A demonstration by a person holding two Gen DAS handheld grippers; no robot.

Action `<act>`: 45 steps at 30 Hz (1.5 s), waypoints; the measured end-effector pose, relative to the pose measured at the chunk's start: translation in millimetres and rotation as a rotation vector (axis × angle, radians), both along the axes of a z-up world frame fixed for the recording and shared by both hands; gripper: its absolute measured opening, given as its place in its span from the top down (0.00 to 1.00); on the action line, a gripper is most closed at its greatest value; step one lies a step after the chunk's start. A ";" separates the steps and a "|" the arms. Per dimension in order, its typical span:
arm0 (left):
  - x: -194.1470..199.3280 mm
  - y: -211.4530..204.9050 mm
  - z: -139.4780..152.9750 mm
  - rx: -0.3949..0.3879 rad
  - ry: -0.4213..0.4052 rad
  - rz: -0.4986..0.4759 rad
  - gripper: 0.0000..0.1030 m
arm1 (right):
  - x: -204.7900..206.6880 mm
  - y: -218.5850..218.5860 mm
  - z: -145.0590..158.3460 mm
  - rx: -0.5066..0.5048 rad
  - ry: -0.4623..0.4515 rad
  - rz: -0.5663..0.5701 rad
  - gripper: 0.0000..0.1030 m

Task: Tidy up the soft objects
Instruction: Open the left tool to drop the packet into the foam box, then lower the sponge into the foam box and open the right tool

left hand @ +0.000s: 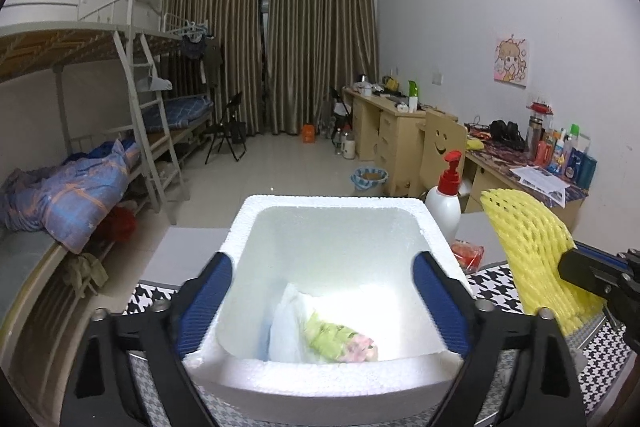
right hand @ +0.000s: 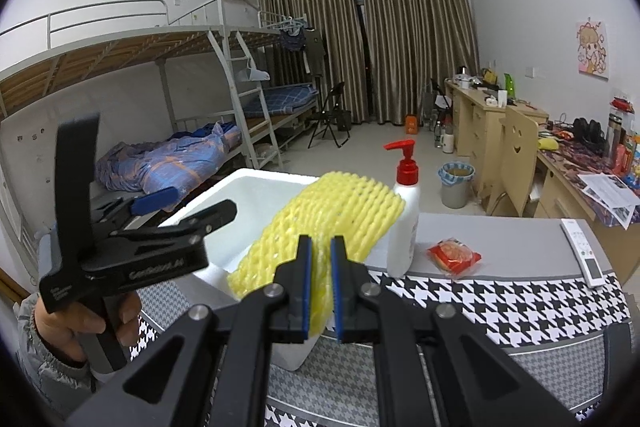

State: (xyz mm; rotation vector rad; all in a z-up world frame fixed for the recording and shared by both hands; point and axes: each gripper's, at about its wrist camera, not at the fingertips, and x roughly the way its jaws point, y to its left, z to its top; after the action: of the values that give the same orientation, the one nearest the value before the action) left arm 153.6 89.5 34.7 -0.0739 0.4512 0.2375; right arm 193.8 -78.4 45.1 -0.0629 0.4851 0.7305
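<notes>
On the worktop (right hand: pixel 500 243), the foam box (left hand: pixel 320 211) sits between the left gripper's (left hand: pixel 324 295) spread jaws with a plastic bag (left hand: pixel 288 327) inside, the foam net sleeve (right hand: pixel 340 215) in the right gripper's (right hand: pixel 320 283) jaws to its right, and the pump bottle (right hand: pixel 404 219), snack packet (right hand: pixel 454 254) and remote (right hand: pixel 584 251) lie further right.

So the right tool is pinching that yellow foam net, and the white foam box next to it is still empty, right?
Not quite. The right tool does pinch the yellow foam net, but the white foam box isn't empty: the left wrist view shows a plastic bag with something green and pink inside.
</notes>
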 end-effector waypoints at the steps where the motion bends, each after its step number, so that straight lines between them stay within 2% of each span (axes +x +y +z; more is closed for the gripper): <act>1: -2.6 0.1 0.6 0.003 -0.007 0.000 0.07 | -0.6 1.6 0.9 0.000 -0.003 0.002 0.89; 11: -21.6 15.2 7.5 -0.006 -0.047 0.042 0.01 | 0.8 14.8 4.0 -0.012 -0.018 0.025 0.89; 26: -52.2 33.0 11.3 -0.005 -0.081 0.100 0.01 | 4.6 37.5 6.1 -0.025 -0.021 0.064 0.89; 45: -79.6 43.4 7.5 0.011 -0.079 0.103 0.01 | 15.9 75.6 -1.2 -0.051 0.023 0.088 0.89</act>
State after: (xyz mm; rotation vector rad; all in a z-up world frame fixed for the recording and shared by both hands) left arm 74.0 132.9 42.2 -0.0960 0.3678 0.3370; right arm 209.7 -2.8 43.9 -0.1236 0.5257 0.8056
